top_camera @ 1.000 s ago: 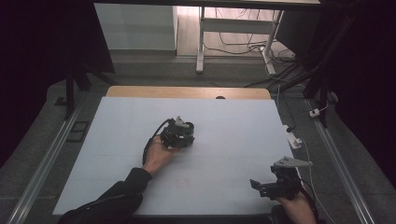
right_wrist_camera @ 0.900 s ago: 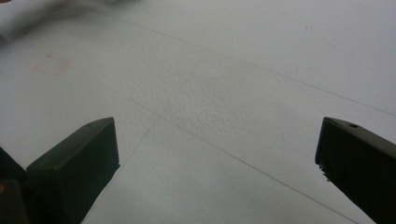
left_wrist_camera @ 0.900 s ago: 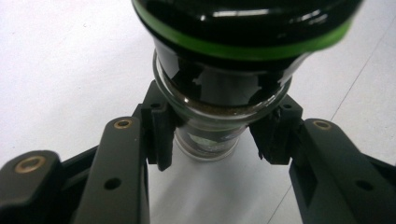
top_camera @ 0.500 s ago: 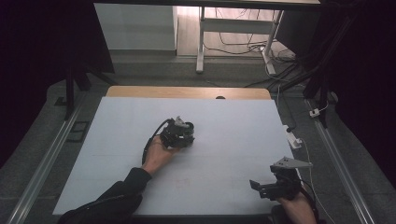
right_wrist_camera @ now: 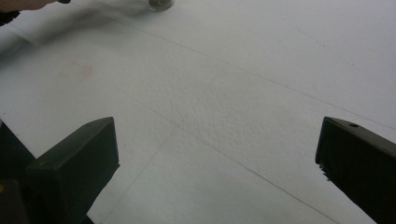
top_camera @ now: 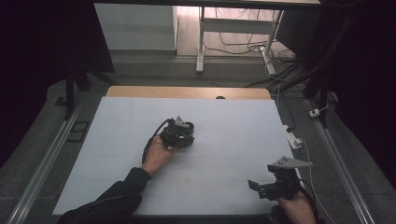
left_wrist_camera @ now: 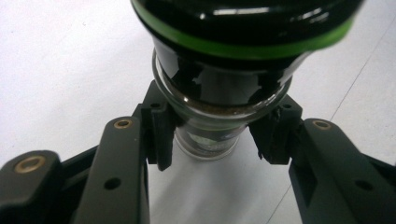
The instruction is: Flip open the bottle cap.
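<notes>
Nothing visibly moved, left claw clamped on a jar, apparently glass, right claw wide apart

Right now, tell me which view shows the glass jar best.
The left gripper view: the glass jar sits close up between the left gripper pads, green band and dark cap plain. The high view shows it small, mostly covered by that gripper. The right gripper view catches just its base.

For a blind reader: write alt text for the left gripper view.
The left gripper clamps its two black jaws around the narrow body of a glass jar with a black, green-ringed cap, seen close up. The jar holds brownish contents and stands on a white table.
</notes>
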Motion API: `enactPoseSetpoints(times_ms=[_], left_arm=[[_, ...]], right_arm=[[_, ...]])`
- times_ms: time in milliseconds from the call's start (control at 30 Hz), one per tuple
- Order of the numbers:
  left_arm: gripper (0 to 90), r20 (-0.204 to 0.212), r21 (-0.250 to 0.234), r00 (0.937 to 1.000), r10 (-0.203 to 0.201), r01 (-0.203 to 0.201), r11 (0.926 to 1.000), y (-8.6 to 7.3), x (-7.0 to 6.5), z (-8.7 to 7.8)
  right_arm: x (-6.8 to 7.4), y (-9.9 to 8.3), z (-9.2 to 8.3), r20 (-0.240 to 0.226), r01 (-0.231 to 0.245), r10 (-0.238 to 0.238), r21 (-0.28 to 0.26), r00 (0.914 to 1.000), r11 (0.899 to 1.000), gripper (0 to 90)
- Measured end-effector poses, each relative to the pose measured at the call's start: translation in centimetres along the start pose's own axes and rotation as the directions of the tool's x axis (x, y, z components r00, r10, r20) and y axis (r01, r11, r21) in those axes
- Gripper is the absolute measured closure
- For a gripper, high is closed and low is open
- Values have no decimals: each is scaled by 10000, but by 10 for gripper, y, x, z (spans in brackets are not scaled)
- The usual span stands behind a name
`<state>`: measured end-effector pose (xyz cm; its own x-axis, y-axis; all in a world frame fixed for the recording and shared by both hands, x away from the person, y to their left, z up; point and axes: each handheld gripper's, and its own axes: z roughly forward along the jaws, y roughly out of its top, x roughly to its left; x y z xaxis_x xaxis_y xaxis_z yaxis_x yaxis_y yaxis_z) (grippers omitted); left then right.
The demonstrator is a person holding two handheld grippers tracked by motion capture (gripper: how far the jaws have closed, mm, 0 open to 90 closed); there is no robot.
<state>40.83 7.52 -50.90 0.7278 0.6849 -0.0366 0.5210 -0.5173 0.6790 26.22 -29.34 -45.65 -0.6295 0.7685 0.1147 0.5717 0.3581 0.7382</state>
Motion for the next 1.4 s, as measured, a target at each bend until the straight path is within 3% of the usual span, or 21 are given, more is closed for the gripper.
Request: enactPoseSetpoints(times_ms=[467,700,1100,1400], left_arm=[[538,-8,-32,10000,37,-37,10000,-1,0,0],[538,-4,-27,10000,51,-51,10000,0,0,0],[538,9,-19,10000,65,-65,10000,0,0,0],[538,9,-21,10000,70,-70,10000,0,0,0]], right_arm=[[13,18,11,-703,591,-613,-331,9956,9977,0],[21,29,20,-901,844,-907,-718,9918,9938,0],[28,48,37,-1149,1327,-1424,-880,9831,9872,0],[34,63,51,-1486,1234,-1359,-907,9795,9882,0]])
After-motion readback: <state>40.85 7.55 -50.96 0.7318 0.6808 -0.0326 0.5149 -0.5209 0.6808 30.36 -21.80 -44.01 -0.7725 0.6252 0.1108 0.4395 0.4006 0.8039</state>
